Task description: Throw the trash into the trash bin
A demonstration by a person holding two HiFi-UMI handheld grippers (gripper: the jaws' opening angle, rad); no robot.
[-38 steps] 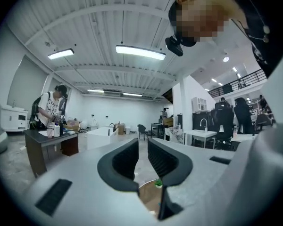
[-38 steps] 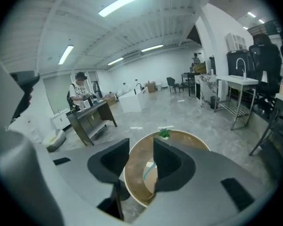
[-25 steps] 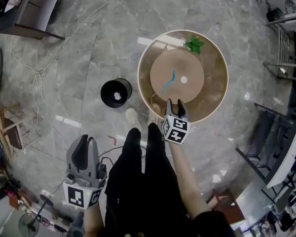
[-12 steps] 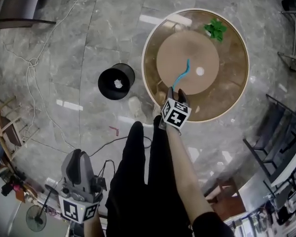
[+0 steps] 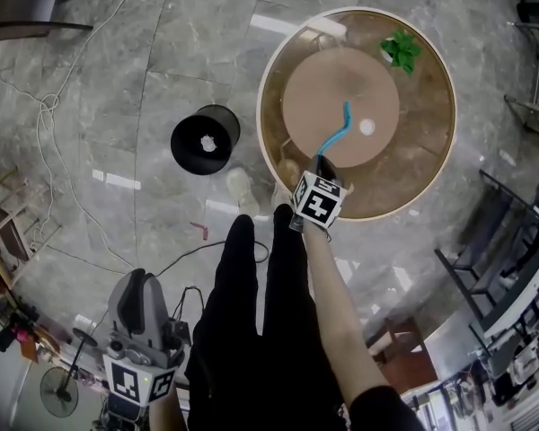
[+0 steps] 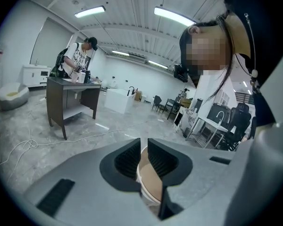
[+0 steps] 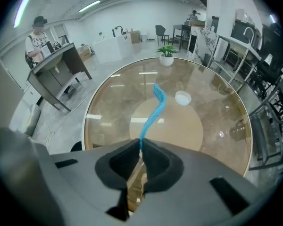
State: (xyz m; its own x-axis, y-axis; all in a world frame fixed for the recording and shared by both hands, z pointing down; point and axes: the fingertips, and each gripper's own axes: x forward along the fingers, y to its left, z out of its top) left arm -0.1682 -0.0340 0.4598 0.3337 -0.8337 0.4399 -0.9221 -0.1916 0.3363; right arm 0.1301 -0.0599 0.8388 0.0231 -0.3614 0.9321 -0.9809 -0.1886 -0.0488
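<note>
Right gripper: jaws closing, tips pinching near end of blue strip; rest of strip over middle of round table | left gripper: jaws a slit apart, empty, well apart from table | trash bin: floor beside table | small white thing near strip: unidentifiable

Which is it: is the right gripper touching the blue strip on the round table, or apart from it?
Touching. Right gripper view: the right gripper, jaws closing, pinches the near end of the blue strip.
</note>
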